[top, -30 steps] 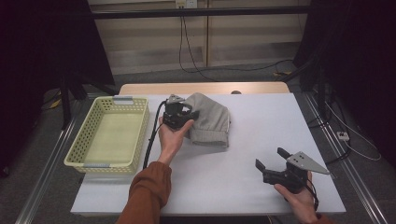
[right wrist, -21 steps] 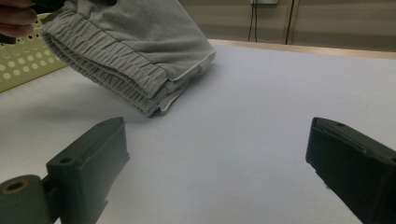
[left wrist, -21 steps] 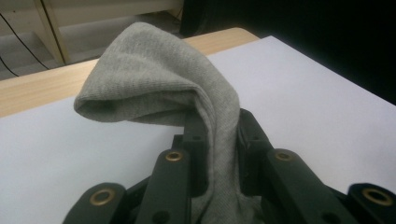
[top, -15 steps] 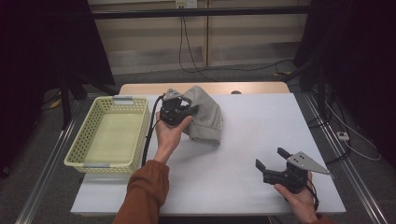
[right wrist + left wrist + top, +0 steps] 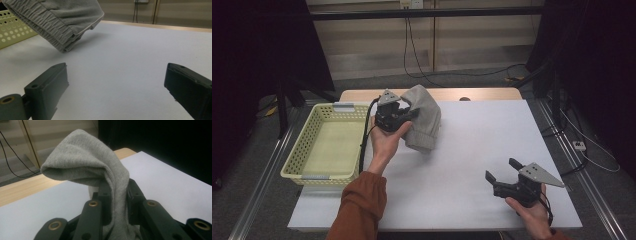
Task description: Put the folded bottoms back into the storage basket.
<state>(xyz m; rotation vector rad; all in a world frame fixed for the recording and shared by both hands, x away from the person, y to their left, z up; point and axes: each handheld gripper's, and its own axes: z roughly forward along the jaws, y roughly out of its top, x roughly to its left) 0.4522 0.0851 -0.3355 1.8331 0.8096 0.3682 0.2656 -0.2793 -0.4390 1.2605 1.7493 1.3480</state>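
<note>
Grey cloth [image 5: 424,117] lifted higher off table [image 5: 472,150], pinched in L tool [image 5: 404,114], R tool [image 5: 501,170] agape

My high view looks forward and down over the whole tabletop [image 5: 472,150]. My left gripper view sits right against the grey cloth [image 5: 100,170], facing the far edge. My right gripper view skims low across the tabletop, catching that cloth [image 5: 57,20] and, I think, the basket [image 5: 12,30].
</note>
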